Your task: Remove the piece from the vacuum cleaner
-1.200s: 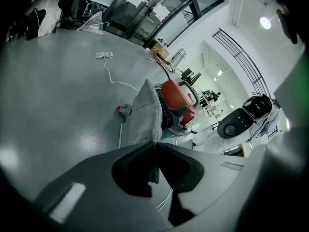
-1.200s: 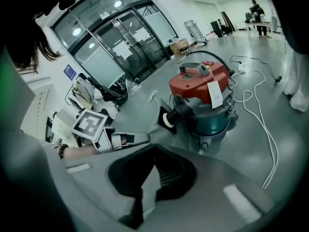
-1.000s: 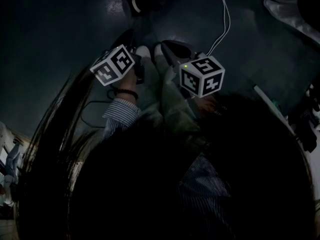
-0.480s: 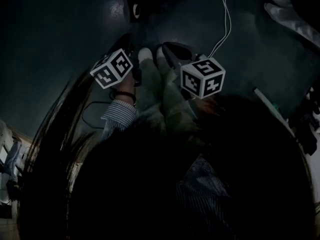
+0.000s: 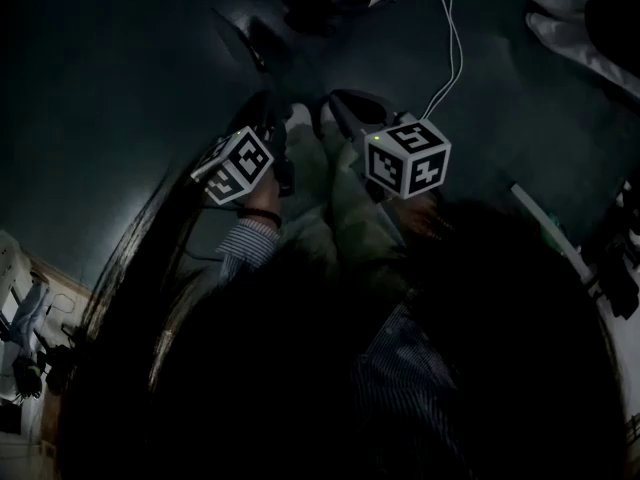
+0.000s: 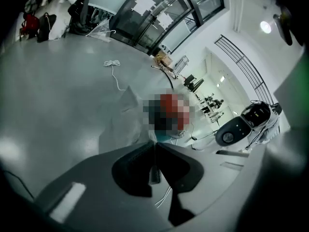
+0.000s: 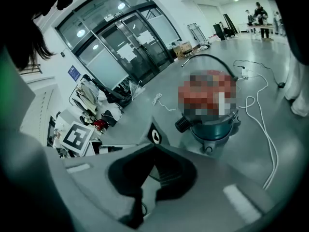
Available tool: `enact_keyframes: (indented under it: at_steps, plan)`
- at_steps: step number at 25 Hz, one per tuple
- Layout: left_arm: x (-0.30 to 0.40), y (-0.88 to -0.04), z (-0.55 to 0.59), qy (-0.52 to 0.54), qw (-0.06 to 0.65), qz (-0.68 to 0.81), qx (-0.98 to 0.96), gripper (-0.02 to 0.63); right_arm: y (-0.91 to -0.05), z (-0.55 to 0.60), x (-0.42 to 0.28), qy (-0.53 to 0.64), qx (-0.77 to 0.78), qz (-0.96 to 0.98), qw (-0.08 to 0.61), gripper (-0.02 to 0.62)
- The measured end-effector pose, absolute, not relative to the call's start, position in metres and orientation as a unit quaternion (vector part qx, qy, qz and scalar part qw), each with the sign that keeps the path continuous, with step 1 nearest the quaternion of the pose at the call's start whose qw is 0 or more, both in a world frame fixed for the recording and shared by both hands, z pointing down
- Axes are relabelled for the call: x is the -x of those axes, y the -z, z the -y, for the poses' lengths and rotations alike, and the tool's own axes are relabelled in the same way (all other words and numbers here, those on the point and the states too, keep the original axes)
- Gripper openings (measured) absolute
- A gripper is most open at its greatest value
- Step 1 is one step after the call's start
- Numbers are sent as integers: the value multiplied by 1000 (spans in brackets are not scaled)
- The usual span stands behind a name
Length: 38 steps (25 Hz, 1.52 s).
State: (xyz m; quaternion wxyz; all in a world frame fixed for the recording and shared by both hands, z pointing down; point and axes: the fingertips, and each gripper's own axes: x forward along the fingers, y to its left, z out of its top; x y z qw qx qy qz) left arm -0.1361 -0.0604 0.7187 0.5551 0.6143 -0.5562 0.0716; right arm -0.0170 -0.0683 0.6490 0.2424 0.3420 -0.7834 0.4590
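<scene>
Head view is dim and murky — both gripper views are bright, fisheye-bent at edges.

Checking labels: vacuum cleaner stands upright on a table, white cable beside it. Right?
Not a table: the vacuum cleaner stands upright on the floor, as the right gripper view shows. The white cable beside it is correct.
</scene>
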Motion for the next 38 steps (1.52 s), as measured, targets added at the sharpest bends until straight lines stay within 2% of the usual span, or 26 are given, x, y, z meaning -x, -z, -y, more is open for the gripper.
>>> enact_keyframes:
  at_steps: [4, 20, 29, 38]
  plan:
    - [124, -675, 57, -53, 585, 551, -592, 28, -630, 73, 18, -449, -333, 789, 255, 2]
    - [90, -374, 47, 20, 536, 495, -683, 28, -392, 50, 1, -396, -325, 827, 229, 2]
    - [65, -310, 53, 63, 523, 453, -719, 29, -320, 60, -16, -361, -341, 849, 180, 2]
    - [74, -292, 62, 69, 503, 464, -726, 29, -292, 69, -18, -325, -334, 871, 157, 2]
